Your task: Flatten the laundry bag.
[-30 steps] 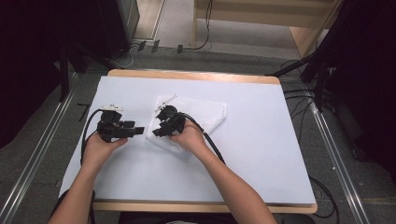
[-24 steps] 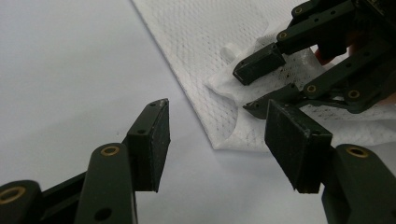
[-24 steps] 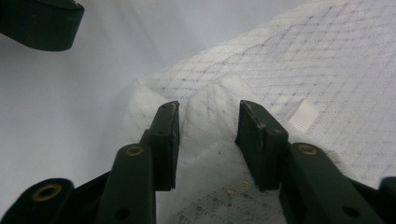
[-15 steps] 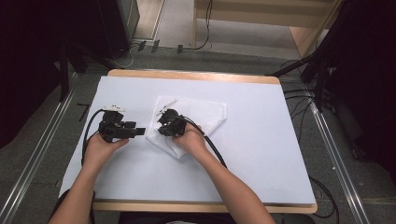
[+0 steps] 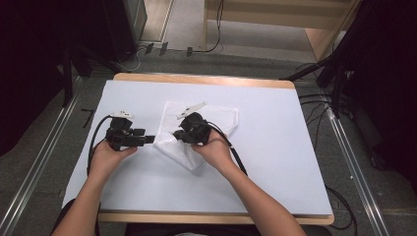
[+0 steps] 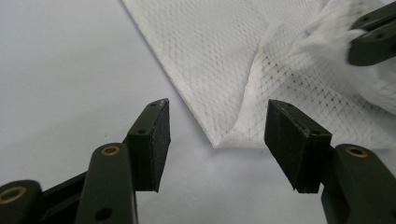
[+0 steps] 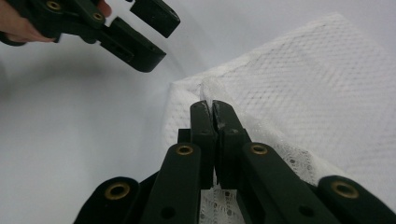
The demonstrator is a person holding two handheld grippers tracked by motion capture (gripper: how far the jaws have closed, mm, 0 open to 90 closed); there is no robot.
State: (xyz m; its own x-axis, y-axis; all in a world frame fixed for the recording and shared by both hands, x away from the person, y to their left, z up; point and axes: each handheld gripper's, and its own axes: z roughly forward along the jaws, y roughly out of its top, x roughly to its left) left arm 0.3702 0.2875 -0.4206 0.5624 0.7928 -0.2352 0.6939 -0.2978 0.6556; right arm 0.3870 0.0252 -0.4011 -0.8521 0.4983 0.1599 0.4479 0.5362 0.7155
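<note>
We see a white mesh cloth [image 5: 206,128] lying on the table [image 5: 275,167], near its middle. Our right gripper [image 7: 212,106] is clenched on a raised fold of the cloth. Our left gripper [image 6: 217,135] is spread wide, a cloth corner lying between its jaws, untouched.

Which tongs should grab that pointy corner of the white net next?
Probably the left tongs: they are open, with the corner of the white net lying right between their tips. The right tongs are already shut on a fold of it.
</note>
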